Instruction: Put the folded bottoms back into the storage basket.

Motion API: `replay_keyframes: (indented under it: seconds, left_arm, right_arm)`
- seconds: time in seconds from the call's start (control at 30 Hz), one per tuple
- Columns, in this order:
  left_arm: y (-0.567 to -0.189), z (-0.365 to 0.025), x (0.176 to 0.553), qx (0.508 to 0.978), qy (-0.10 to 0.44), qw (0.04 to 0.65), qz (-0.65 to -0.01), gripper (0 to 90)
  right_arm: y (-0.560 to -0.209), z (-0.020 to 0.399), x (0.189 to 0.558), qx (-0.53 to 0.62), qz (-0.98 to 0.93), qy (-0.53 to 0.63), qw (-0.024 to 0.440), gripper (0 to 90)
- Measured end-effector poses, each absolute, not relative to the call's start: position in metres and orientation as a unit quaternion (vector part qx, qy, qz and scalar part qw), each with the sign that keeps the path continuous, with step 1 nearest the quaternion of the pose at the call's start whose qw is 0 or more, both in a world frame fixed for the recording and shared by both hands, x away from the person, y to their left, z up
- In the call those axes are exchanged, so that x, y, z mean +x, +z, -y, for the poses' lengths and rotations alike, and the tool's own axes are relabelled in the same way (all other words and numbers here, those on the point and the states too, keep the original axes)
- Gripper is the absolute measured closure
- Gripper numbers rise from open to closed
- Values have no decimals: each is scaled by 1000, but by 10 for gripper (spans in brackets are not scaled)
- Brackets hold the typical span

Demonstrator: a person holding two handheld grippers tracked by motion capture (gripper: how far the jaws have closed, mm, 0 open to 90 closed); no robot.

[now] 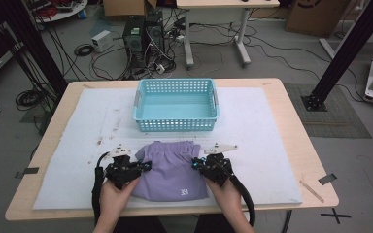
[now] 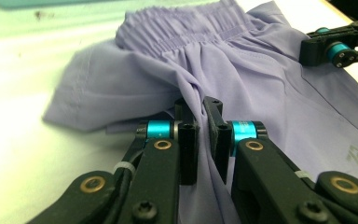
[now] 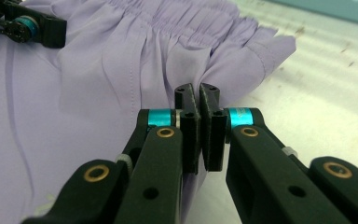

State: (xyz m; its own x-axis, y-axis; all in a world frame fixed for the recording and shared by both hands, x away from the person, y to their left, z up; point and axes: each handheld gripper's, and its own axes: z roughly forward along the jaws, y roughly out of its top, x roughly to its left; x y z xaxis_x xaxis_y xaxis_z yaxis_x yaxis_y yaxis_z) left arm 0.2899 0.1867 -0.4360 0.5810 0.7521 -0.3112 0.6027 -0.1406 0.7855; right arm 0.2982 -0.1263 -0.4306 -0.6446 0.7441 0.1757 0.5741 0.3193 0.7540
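A pair of lilac shorts (image 1: 170,170) lies folded on the white mat near the table's front edge, its elastic waistband toward the basket. My left gripper (image 1: 148,166) is shut on the left side of the shorts. In the left gripper view its jaws (image 2: 199,105) pinch a bunched fold of the lilac cloth (image 2: 242,70). My right gripper (image 1: 194,164) is shut on the right side; in the right gripper view its jaws (image 3: 196,91) clamp the gathered edge of the shorts (image 3: 98,84) just below the waistband. A hand holds each gripper from the front edge.
An empty teal plastic basket (image 1: 176,124) stands on the mat just beyond the shorts. The white mat (image 1: 262,145) covers most of the wooden table (image 1: 296,145). Cables and computer cases sit on the floor behind the table.
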Motion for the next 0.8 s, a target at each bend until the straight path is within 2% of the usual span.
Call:
replay_keyframes:
  seconds: [0.37, 0.8]
  left_arm:
    - [-425, -185, 289, 750, 89, 485, -440, 853]
    - [-389, -185, 295, 747, 109, 503, -421, 853]
  right_arm:
    - [-416, 131, 297, 400, -801, 432, 110, 883]
    - [-386, 134, 302, 389, -790, 457, 123, 883]
